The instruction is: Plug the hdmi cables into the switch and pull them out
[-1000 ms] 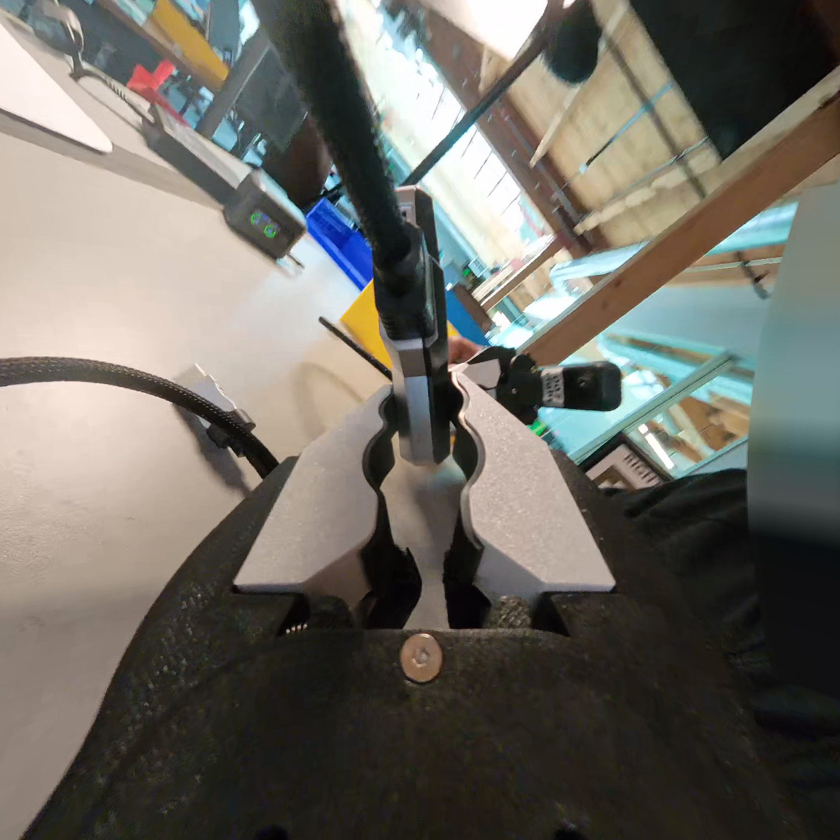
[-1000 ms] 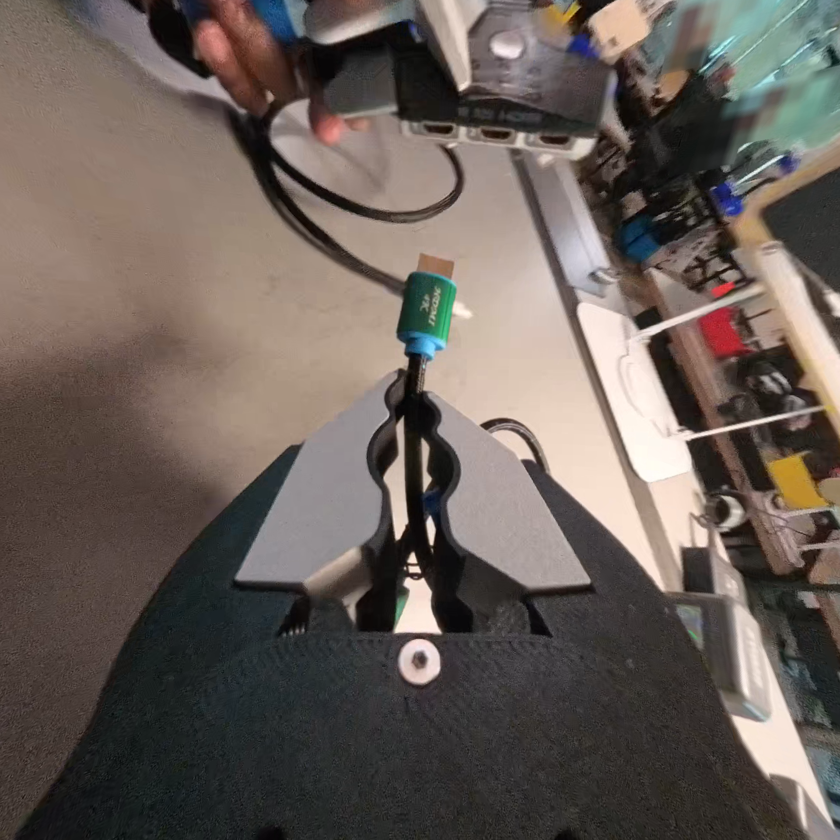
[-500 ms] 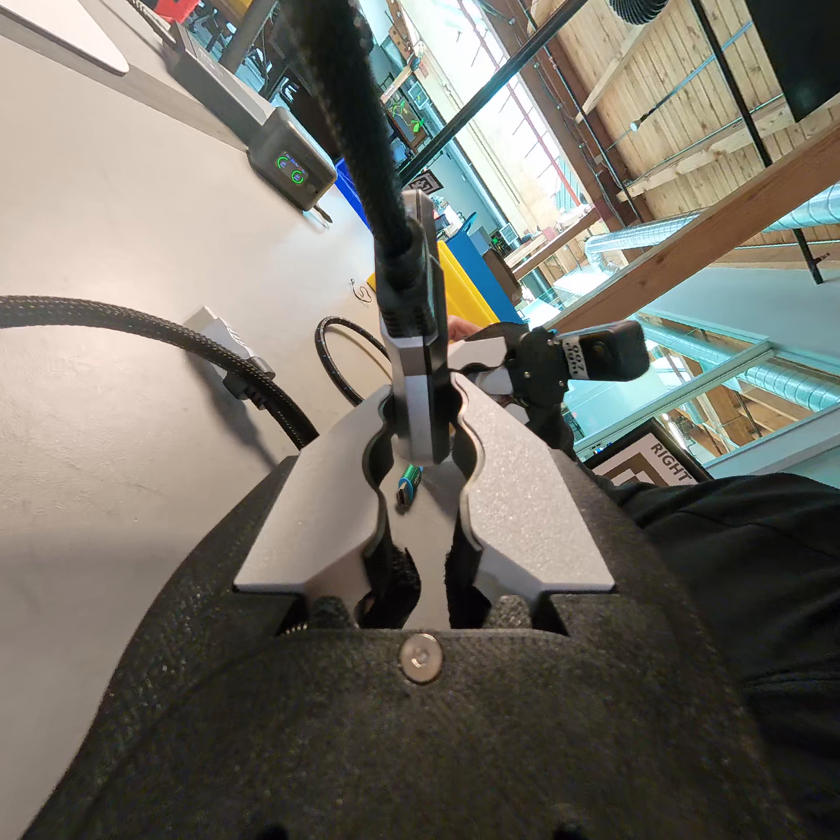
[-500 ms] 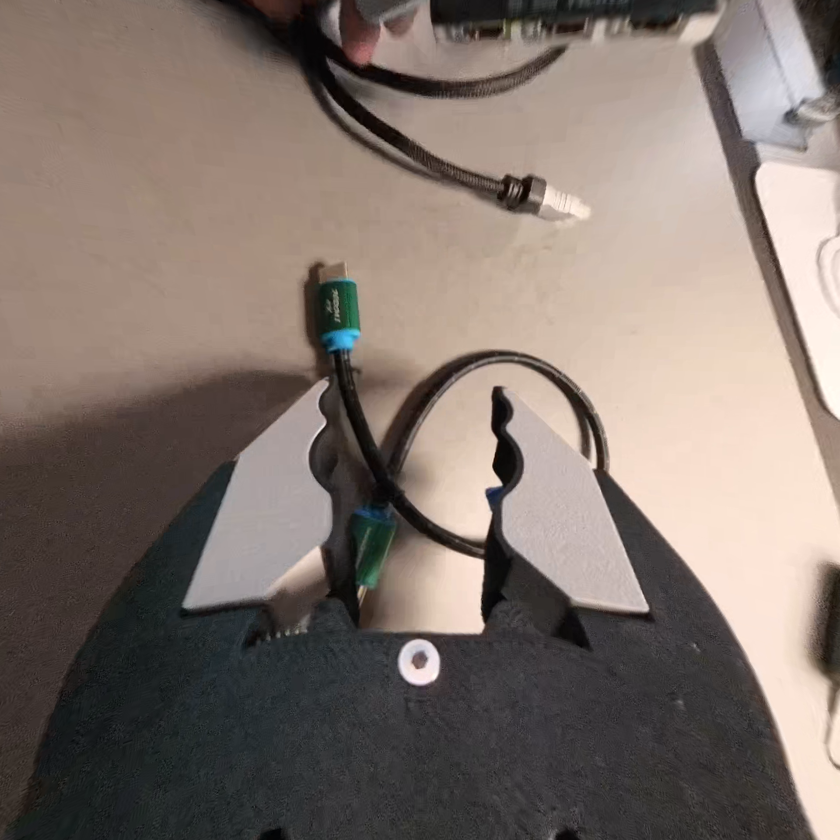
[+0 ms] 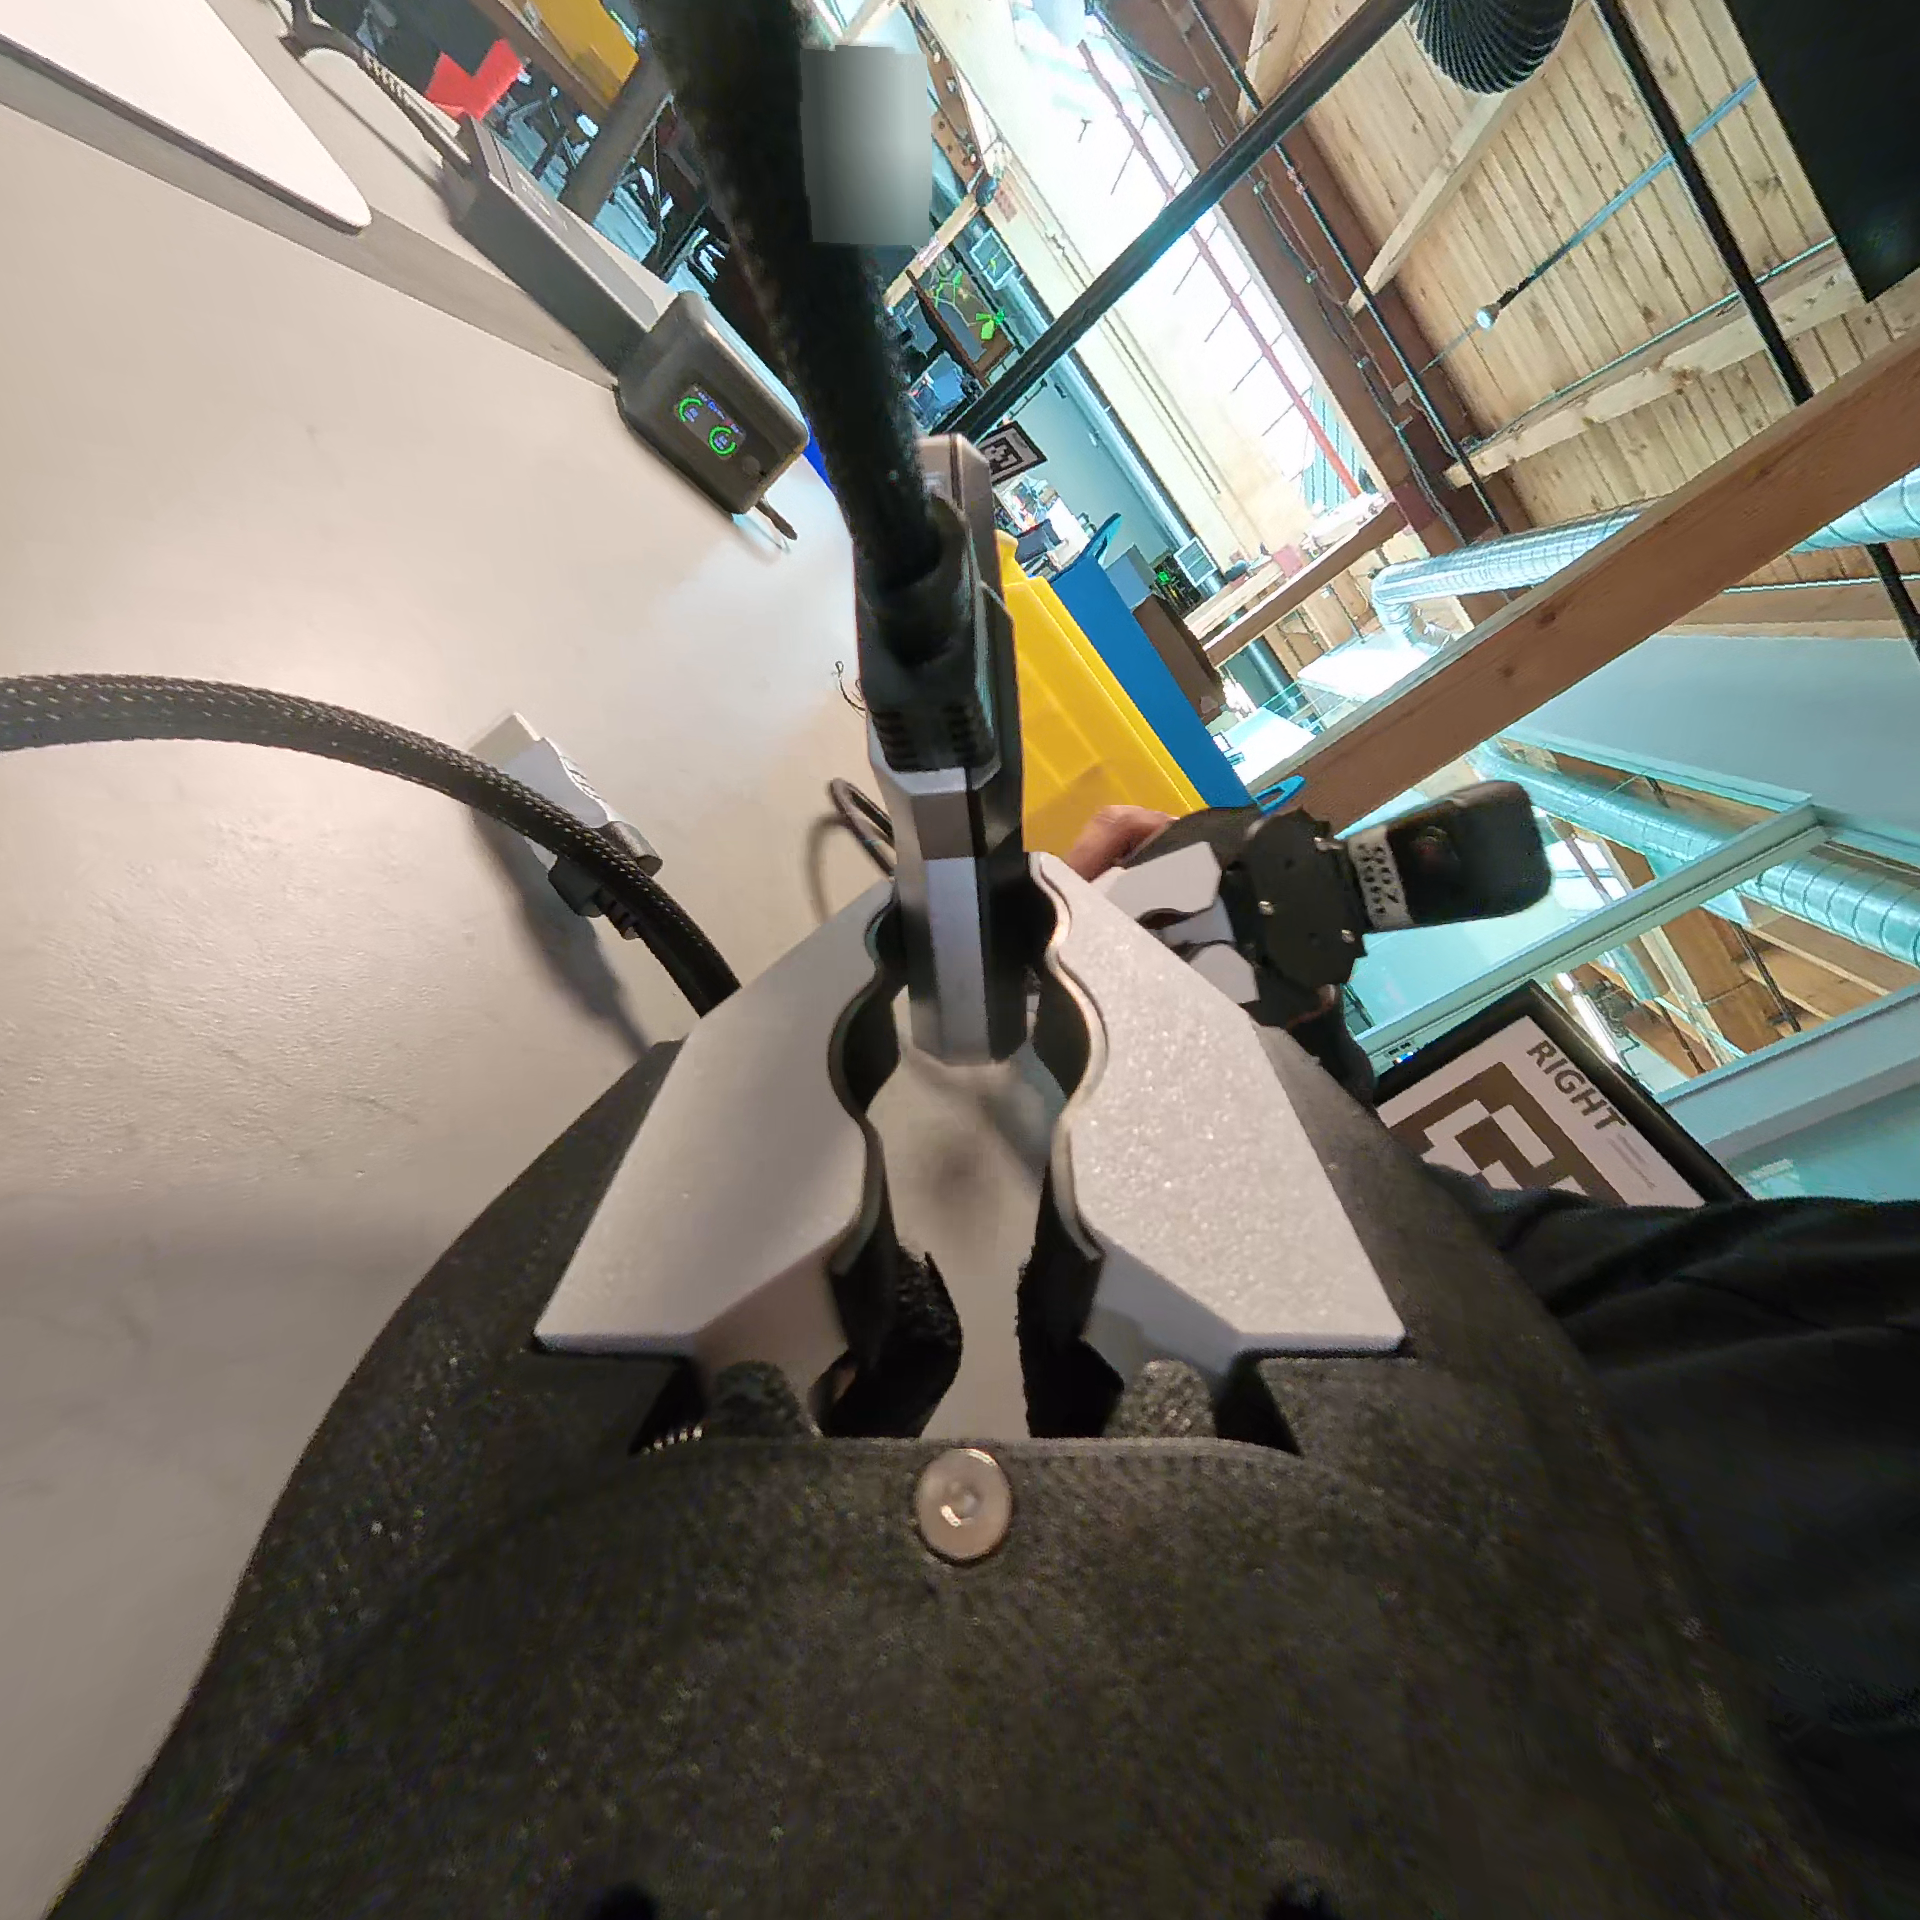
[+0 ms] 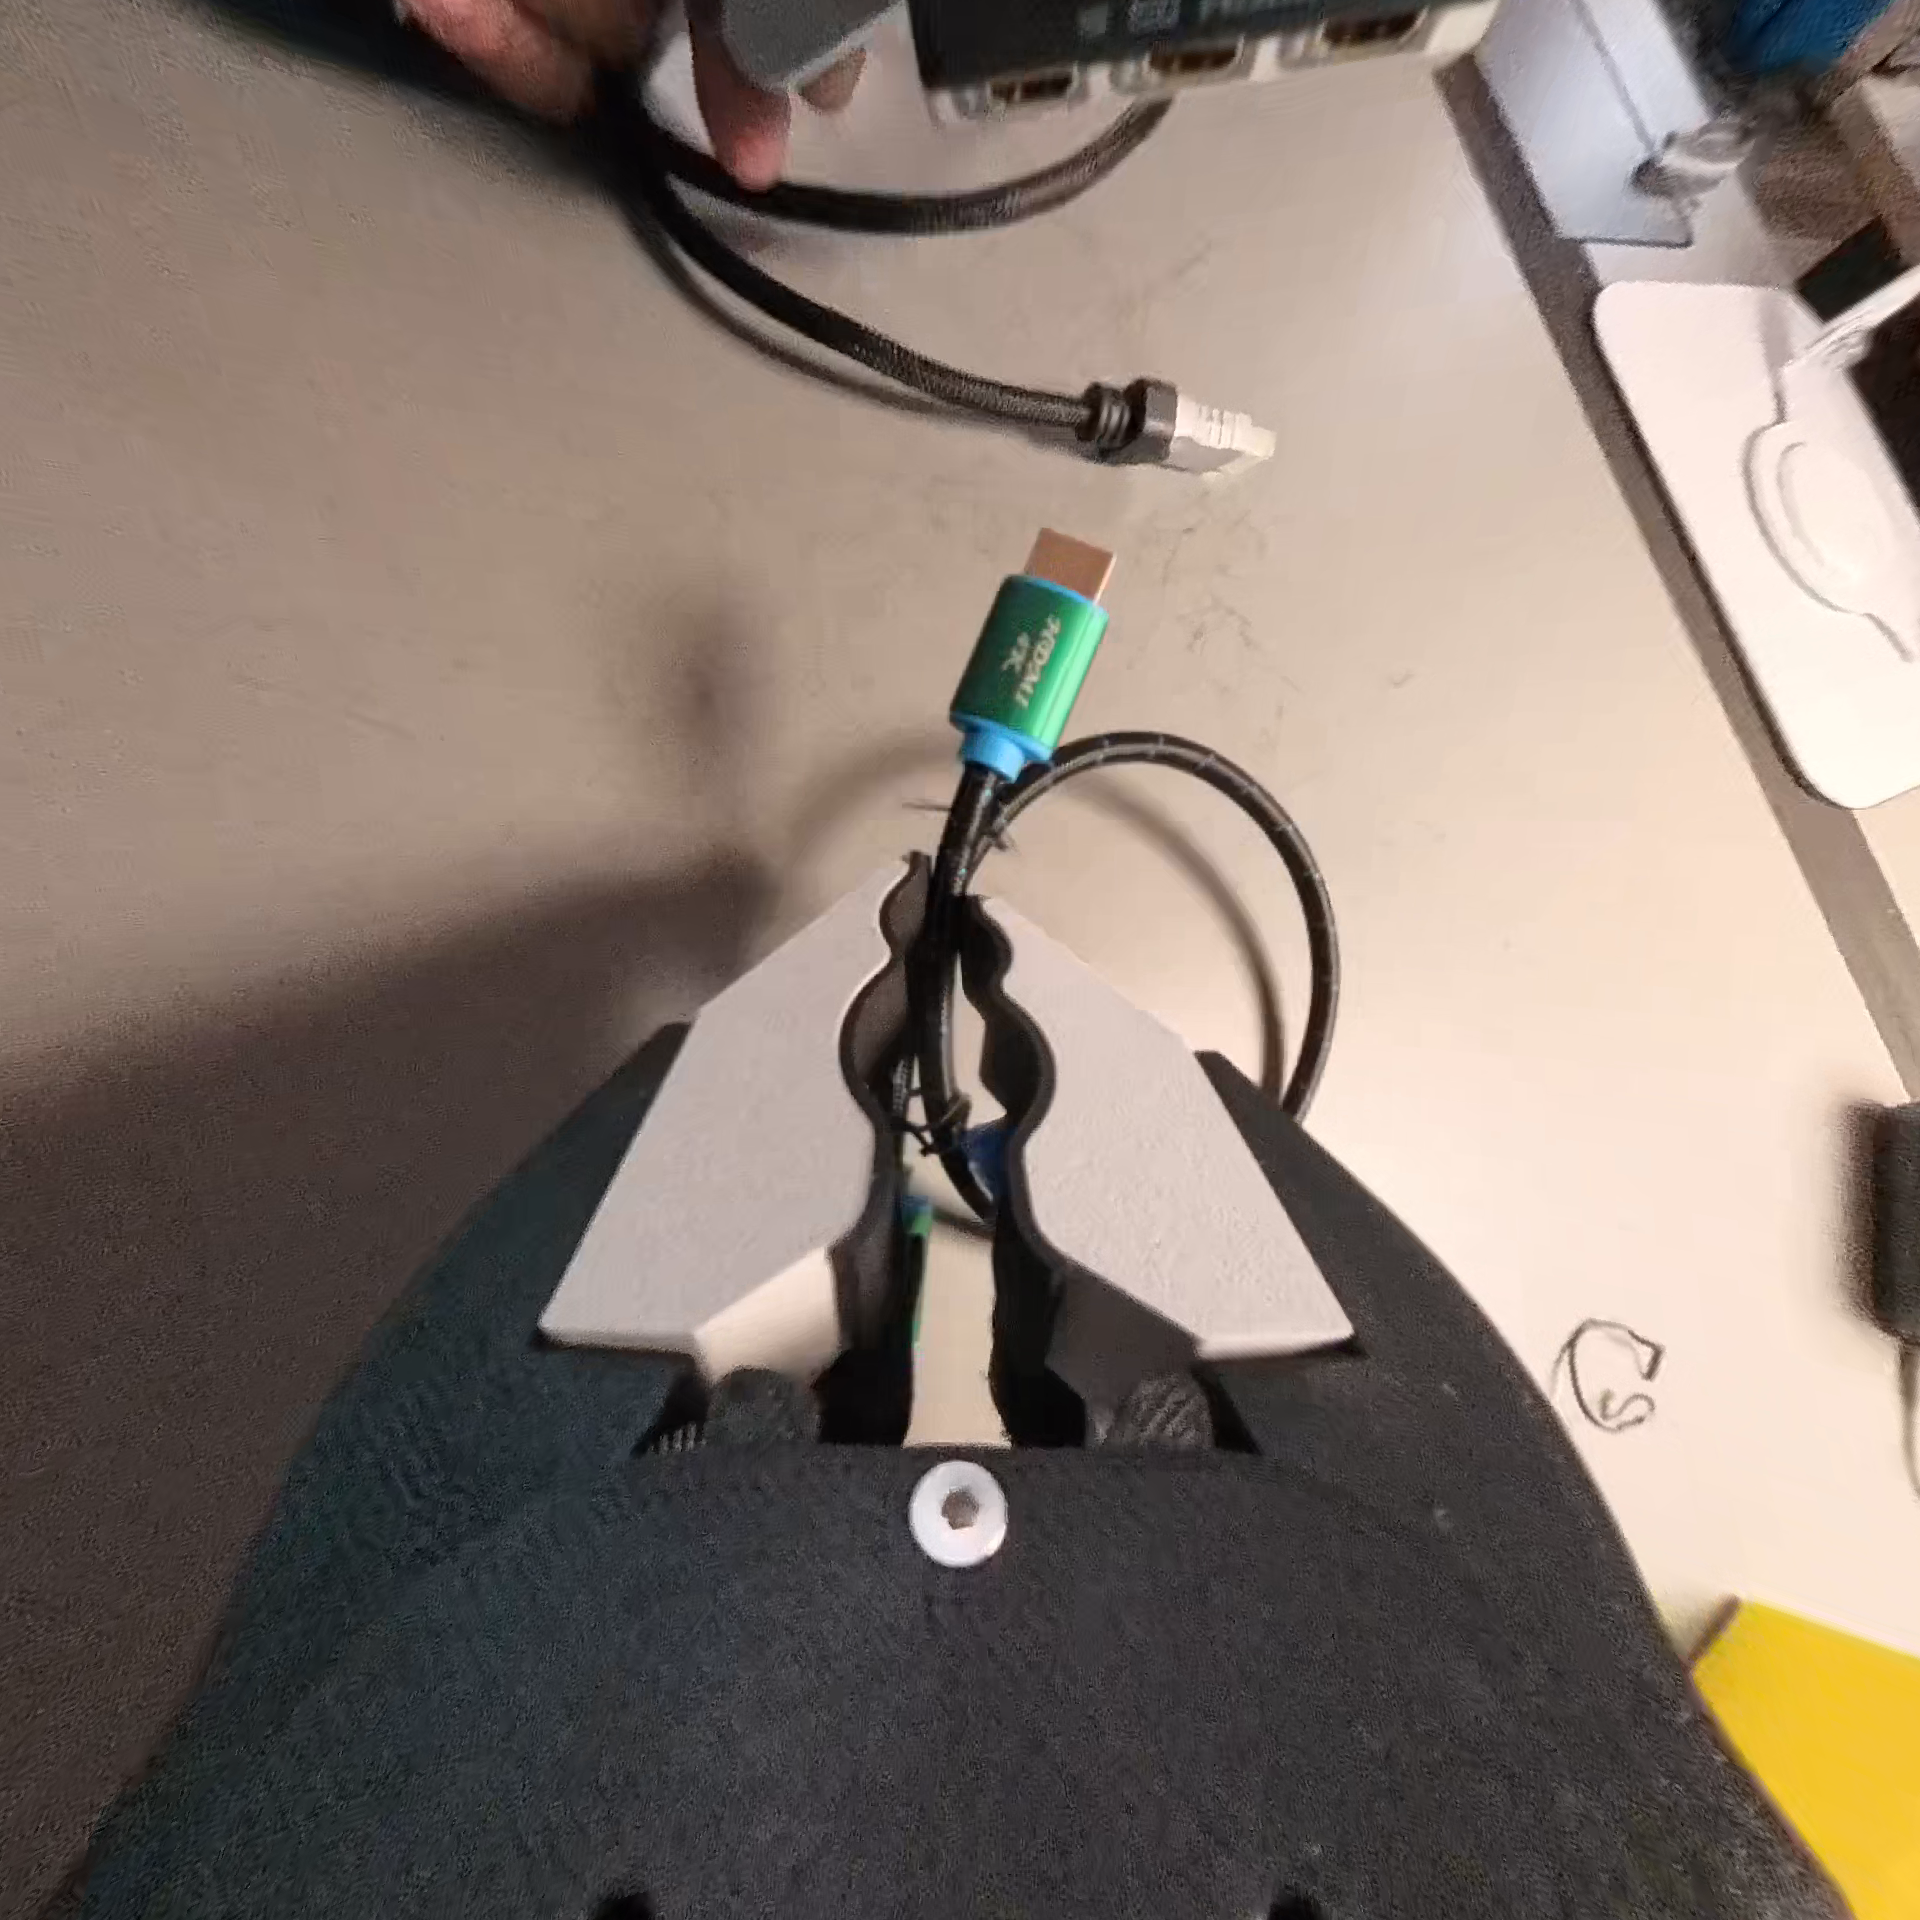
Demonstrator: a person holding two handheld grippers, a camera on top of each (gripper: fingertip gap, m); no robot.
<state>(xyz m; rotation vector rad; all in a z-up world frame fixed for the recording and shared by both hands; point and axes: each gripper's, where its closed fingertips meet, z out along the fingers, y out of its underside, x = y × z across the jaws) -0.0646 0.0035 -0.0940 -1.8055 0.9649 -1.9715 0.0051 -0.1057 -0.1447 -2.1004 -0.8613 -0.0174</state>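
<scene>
1. Right wrist view, nearest first: the right tool (image 6: 940,883) is clamped on the thin black cable (image 6: 1314,935) of a green HDMI plug (image 6: 1034,665), gripping it just below the blue collar.
2. That plug sticks out past the fingertips, tilted a little to the right, its gold tip bare and lifted off the table (image 6: 364,520).
3. Behind the fingertips the thin cable curls in a loop on the table; a second green plug shows in the gap deep between the fingers.
4. Beyond it lies a thick braided cable (image 6: 883,364) whose silver plug (image 6: 1195,431) rests flat on the table, unplugged, pointing toward the right edge.
5. Farthest off, at the top of the frame, the switch (image 6: 1174,47) shows its row of ports, all apparently empty, though blur makes that uncertain; a hand (image 6: 623,62) is beside it.
6. Left wrist view: the left tool (image 5: 961,925) is closed on the grey switch (image 5: 956,935), holding it edge-on and upright.
7. One thick braided cable (image 5: 810,291) is plugged into the switch's top.
8. Past it, the silver plug (image 5: 540,764) lies on the table, and a small black device with green lights (image 5: 717,421) sits toward the far edge.
</scene>
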